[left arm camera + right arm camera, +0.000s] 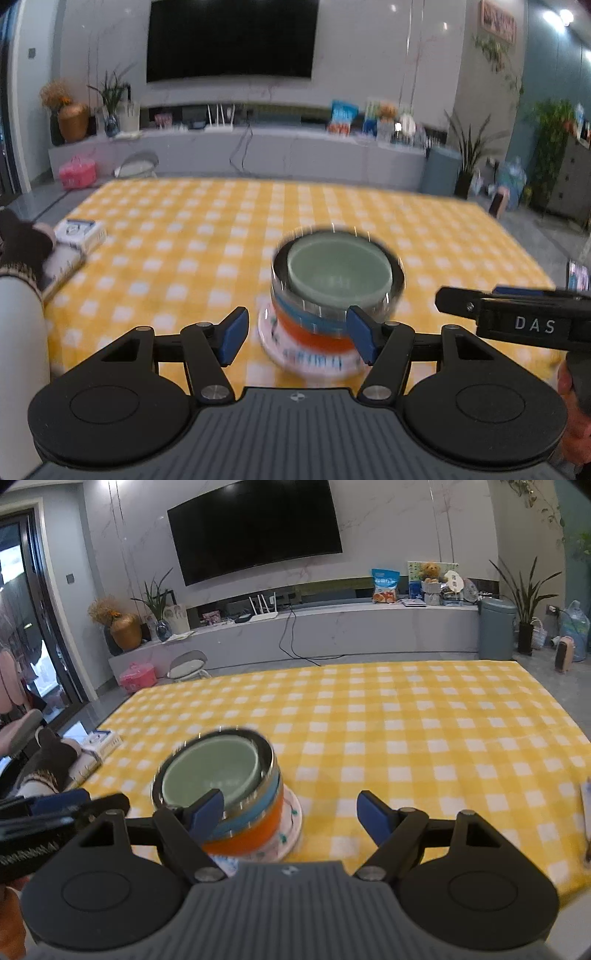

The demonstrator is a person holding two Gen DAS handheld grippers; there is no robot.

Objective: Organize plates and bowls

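Now both my grippers hang open above the yellow checked tablecloth (pixel 424 720), with nothing between their jaws.

My left gripper (pixel 295 332) has its blue pads spread wide, and the stack of bowls (pixel 332 291) sits just beyond them on the cloth: a pale green bowl (pixel 210 771) nested in a metal-rimmed one, over a blue bowl and an orange bowl (pixel 247 834), all on a white patterned plate (pixel 290 830). My right gripper (pixel 291 816) is equally wide apart, the stack lying ahead to its left, partly behind the left pad. A booklet (pixel 79 232) lies at the table's left edge, well apart from the stack.
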